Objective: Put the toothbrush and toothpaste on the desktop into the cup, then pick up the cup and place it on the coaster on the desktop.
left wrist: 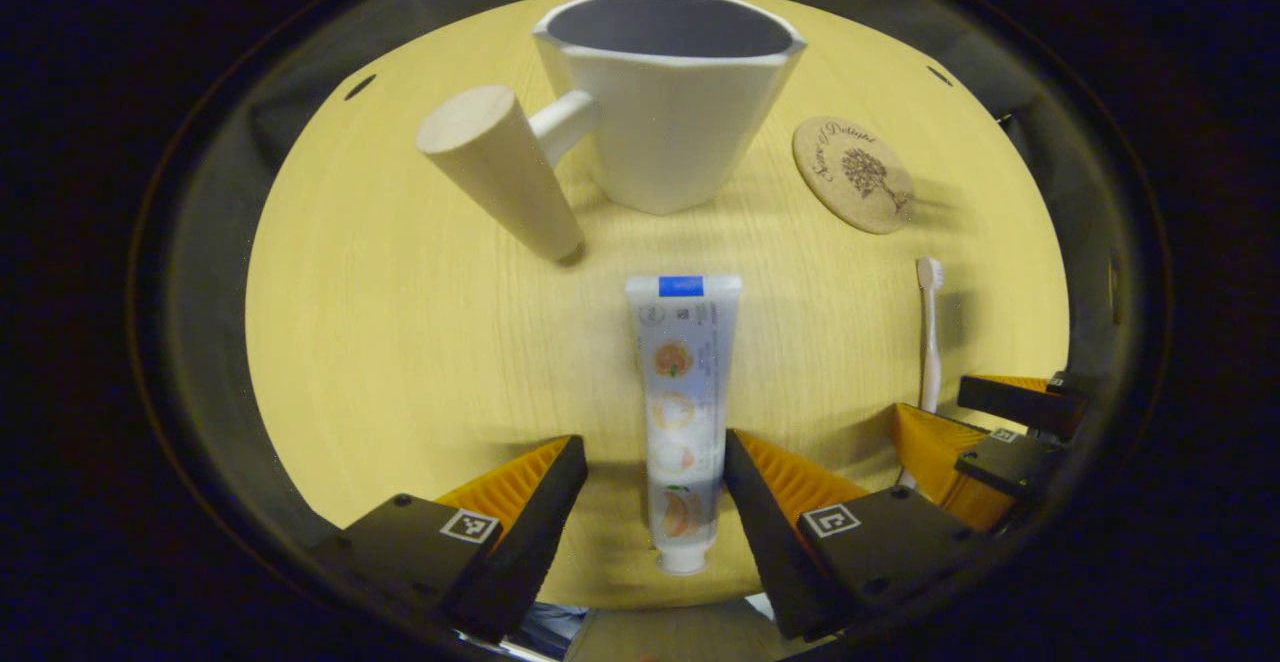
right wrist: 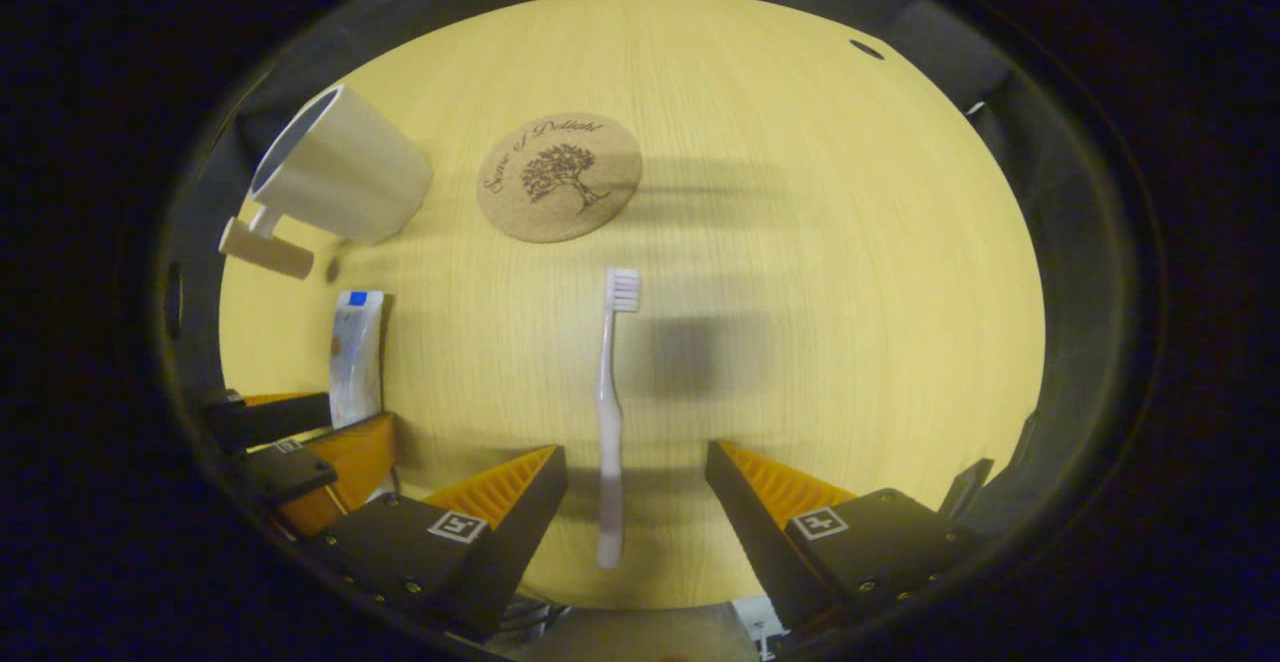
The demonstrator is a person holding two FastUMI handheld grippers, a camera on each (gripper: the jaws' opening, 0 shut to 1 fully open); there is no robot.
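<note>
1. Straddling the toothpaste (left wrist: pixel 681 412) at lower centre of the left gripper view, left gripper (left wrist: pixel 655 487) spread wide, not touching it.
2. Bracketing the toothbrush (right wrist: pixel 610 412) likewise at lower centre of the right gripper view, right gripper (right wrist: pixel 636 492) gaping, nothing held.
3. Working the first step, apparently (pickup not yet made): closing on each next, then lifting toward the cup (left wrist: pixel 668 102), upper centre.
4. Leaving the coaster (right wrist: pixel 558 176), upper centre-left, for last.
</note>
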